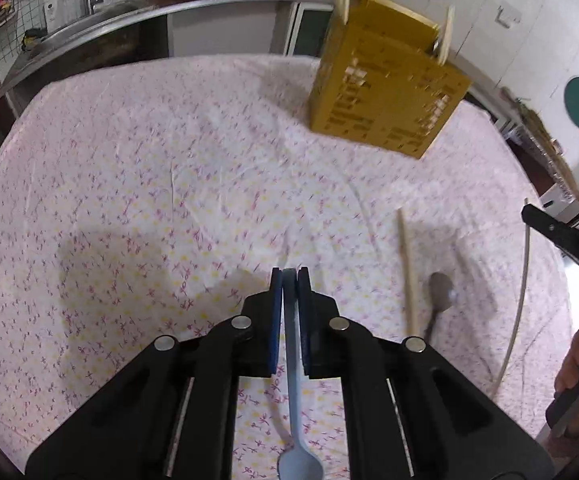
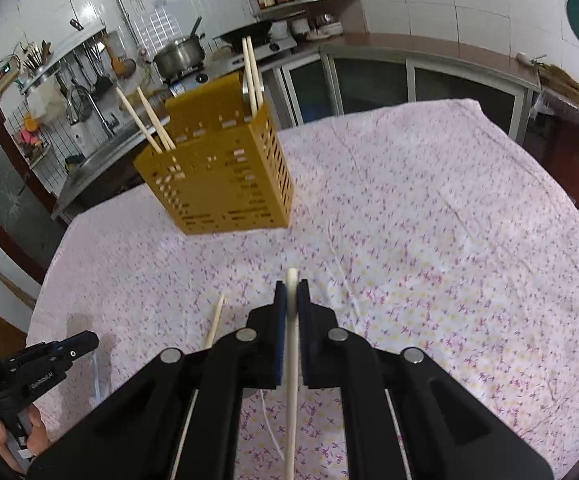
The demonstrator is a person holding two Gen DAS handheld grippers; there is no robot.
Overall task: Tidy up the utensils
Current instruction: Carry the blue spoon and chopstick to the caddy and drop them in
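Note:
A yellow slotted utensil holder (image 1: 385,92) stands at the far side of the table and holds several wooden chopsticks (image 2: 149,120); it also shows in the right wrist view (image 2: 221,172). My left gripper (image 1: 289,276) is shut on a light blue spoon (image 1: 295,420), handle between the pads, bowl hanging back under the gripper. My right gripper (image 2: 291,288) is shut on a cream-white utensil handle (image 2: 291,380). A loose chopstick (image 1: 407,272) and a metal spoon (image 1: 439,296) lie on the cloth to the right of my left gripper.
The table has a pink floral cloth (image 1: 149,184). The loose chopstick also shows in the right wrist view (image 2: 215,322). A kitchen counter (image 2: 429,46) with stove and pots stands behind the table. The left gripper appears at the lower left of the right wrist view (image 2: 49,364).

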